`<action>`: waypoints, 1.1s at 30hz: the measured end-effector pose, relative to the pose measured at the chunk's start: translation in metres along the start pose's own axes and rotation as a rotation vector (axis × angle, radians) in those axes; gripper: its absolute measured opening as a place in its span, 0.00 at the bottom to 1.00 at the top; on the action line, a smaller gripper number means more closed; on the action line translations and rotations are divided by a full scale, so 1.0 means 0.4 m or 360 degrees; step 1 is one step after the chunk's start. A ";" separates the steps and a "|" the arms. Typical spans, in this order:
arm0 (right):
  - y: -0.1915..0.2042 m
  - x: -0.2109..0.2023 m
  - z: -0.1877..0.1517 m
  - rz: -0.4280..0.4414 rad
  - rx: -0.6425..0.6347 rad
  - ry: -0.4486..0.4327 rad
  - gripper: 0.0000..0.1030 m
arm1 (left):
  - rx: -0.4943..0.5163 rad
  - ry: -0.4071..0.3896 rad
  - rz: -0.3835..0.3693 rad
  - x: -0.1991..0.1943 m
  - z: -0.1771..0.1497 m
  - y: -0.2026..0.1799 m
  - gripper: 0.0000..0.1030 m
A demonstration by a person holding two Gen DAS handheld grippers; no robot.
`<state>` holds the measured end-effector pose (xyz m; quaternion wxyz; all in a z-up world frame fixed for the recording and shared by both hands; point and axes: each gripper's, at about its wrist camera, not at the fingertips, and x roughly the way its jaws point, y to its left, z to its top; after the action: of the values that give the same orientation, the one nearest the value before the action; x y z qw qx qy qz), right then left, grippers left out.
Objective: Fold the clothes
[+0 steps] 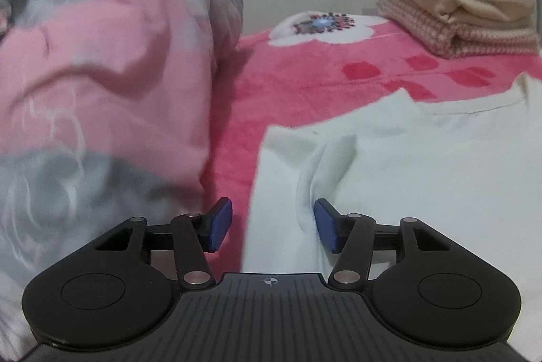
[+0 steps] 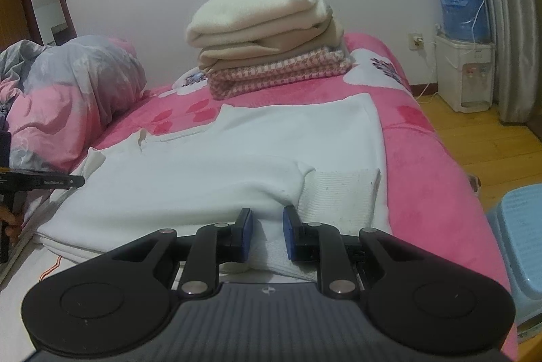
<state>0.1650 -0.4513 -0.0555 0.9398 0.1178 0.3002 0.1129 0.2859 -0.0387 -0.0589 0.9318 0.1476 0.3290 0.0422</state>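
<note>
White knit sweater lies spread flat on the bed, over a pink fleece blanket with red and white flower print. One sleeve is folded across the lower body of the garment, its ribbed cuff ending near the right edge.

Right tongs: blue pads set close together, a bunch of the sweater's near hem between them and pressed on both sides. Gripping the sweater.

Left tongs: pads stand well apart, over the sweater's left edge where white cloth meets pink blanket. The right pad sits against a raised fold of the knit; the left pad is over blanket. Nothing pinched; open. In the right wrist view the left tongs show only as a black bar at the far left edge, with part of a hand below it.

Crumpled duvet, pink and grey, heaped just left of the sweater; blurred in the left wrist view.

Stack of folded clothes at the far end of the bed against the wall: cream pieces on top, a pink-and-white houndstooth piece beneath. Well apart from the sweater.

Off the bed, right side: water dispenser with blue bottle, grey curtain, wooden floor, pale blue plastic stool.
</note>
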 end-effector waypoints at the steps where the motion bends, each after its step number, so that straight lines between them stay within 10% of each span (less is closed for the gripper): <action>1: -0.001 0.000 -0.001 0.0003 0.0003 -0.0002 0.20 | 0.0007 -0.0017 0.0059 0.006 0.004 0.000 0.56; 5: -0.004 0.001 -0.004 0.0016 0.0014 -0.0012 0.20 | -0.0022 0.0009 0.0218 0.046 0.020 0.012 0.54; 13: -0.014 0.001 -0.007 0.0049 0.0050 -0.0026 0.20 | -0.0044 -0.0043 -0.0031 0.001 0.051 0.028 0.53; 27: -0.016 -0.002 -0.016 0.0064 0.0073 -0.0042 0.20 | 0.0410 0.0070 0.0480 0.087 0.067 -0.008 0.45; 33: -0.023 0.000 -0.019 0.0089 0.0099 -0.0052 0.20 | 0.0430 -0.0190 0.0267 -0.118 0.071 0.035 0.50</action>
<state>0.1618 -0.4590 -0.0640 0.9369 0.1571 0.2849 0.1277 0.2673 -0.0406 -0.0051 0.9145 0.3007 0.2622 0.0663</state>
